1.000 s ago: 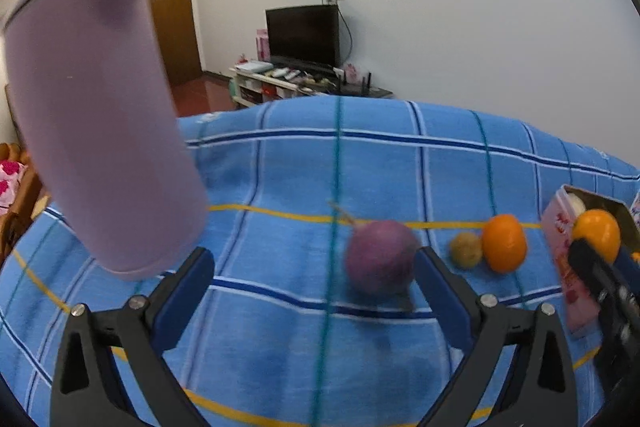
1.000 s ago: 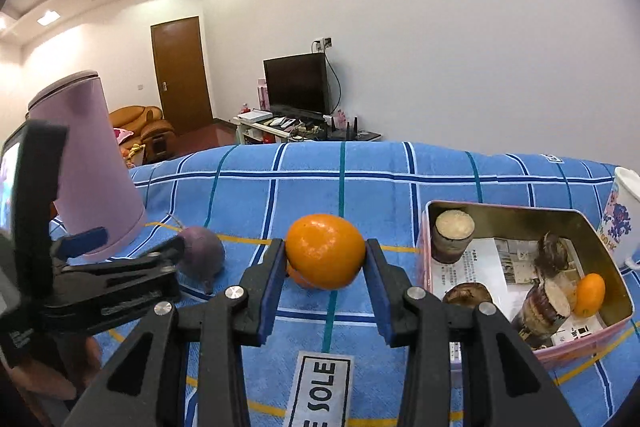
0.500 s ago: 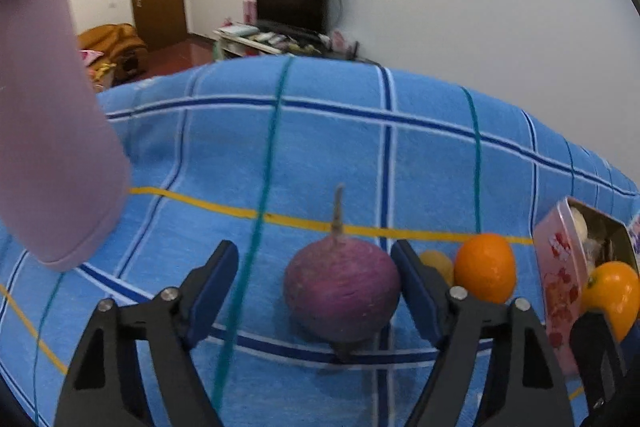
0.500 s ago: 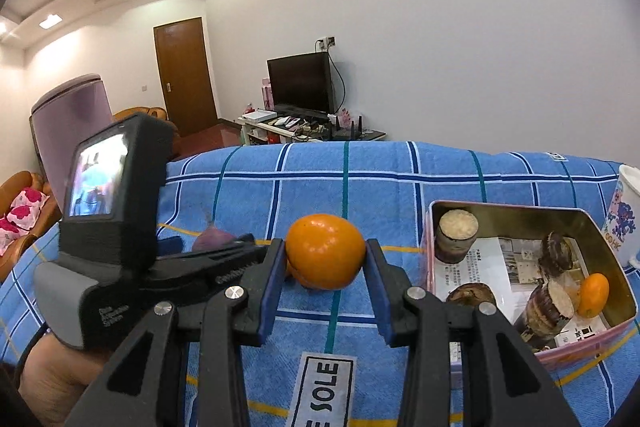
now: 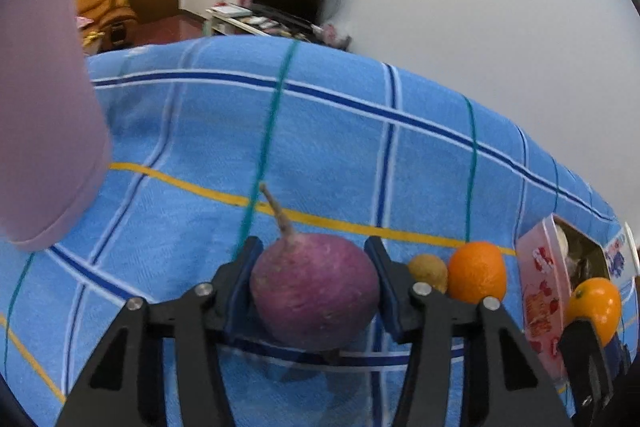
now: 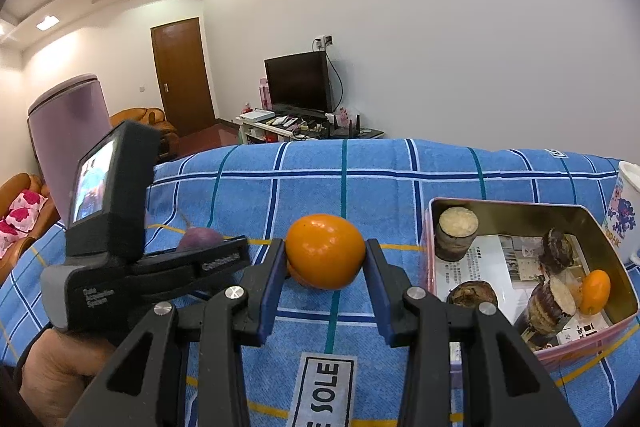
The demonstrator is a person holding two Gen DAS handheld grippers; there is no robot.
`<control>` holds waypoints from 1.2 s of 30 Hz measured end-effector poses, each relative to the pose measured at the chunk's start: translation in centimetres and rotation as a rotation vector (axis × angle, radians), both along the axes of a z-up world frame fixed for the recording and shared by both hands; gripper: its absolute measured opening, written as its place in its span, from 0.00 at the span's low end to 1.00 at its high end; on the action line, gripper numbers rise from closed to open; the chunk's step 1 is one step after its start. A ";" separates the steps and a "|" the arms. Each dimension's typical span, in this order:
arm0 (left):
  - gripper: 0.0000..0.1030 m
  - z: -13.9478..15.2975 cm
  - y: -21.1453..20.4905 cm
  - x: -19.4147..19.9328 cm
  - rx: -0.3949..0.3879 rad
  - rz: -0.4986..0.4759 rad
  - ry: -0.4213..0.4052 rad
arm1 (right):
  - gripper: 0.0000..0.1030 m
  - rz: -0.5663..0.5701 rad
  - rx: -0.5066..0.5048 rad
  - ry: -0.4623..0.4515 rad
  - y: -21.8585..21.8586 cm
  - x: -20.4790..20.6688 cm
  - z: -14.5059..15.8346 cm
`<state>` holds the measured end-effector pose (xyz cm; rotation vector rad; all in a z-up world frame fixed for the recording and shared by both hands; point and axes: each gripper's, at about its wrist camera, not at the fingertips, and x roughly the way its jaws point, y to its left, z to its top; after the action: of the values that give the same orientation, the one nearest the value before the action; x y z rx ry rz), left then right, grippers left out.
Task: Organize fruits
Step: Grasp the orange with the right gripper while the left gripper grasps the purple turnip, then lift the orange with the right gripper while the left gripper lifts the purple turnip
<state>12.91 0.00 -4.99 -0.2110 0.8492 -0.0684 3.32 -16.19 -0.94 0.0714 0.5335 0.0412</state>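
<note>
A purple round vegetable (image 5: 316, 291) with a thin stalk lies on the blue checked cloth (image 5: 328, 147). My left gripper (image 5: 314, 263) straddles it, its jaws closing and both blue pads touching its sides. In the right wrist view the vegetable (image 6: 199, 239) peeks out behind that gripper's body. Held just above the cloth, my right gripper (image 6: 325, 267) is shut on an orange (image 6: 325, 255). A second orange (image 5: 476, 271) and a small yellow-brown fruit (image 5: 428, 270) rest on the cloth to the right of the vegetable.
An open tin box (image 6: 508, 203) at the right holds cut brown-skinned pieces and a small orange (image 6: 596, 291). A white mug (image 6: 626, 211) stands beyond it. A tall mauve jug (image 6: 72, 131) stands at the left. A person's hand (image 6: 60, 367) holds the left gripper.
The left gripper moved forward and down around the purple vegetable, and its jaws narrowed from wide open until they touched it. The right gripper and its orange stayed still.
</note>
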 end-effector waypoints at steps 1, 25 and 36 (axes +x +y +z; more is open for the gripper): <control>0.53 0.3 0.2 -0.4 0.013 0.018 -0.017 | 0.40 -0.002 -0.001 -0.005 0.0 -0.1 0.0; 0.53 3.1 0.7 -8.7 0.201 0.128 -0.208 | 0.40 0.013 -0.050 -0.075 0.9 -1.5 0.5; 0.53 3.2 0.4 -9.1 0.209 0.135 -0.232 | 0.40 0.012 -0.053 -0.078 0.5 -2.5 0.5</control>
<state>3.81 0.41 -1.76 -0.0612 0.6038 0.1202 0.83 -15.64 -0.40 0.0143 0.4571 0.0416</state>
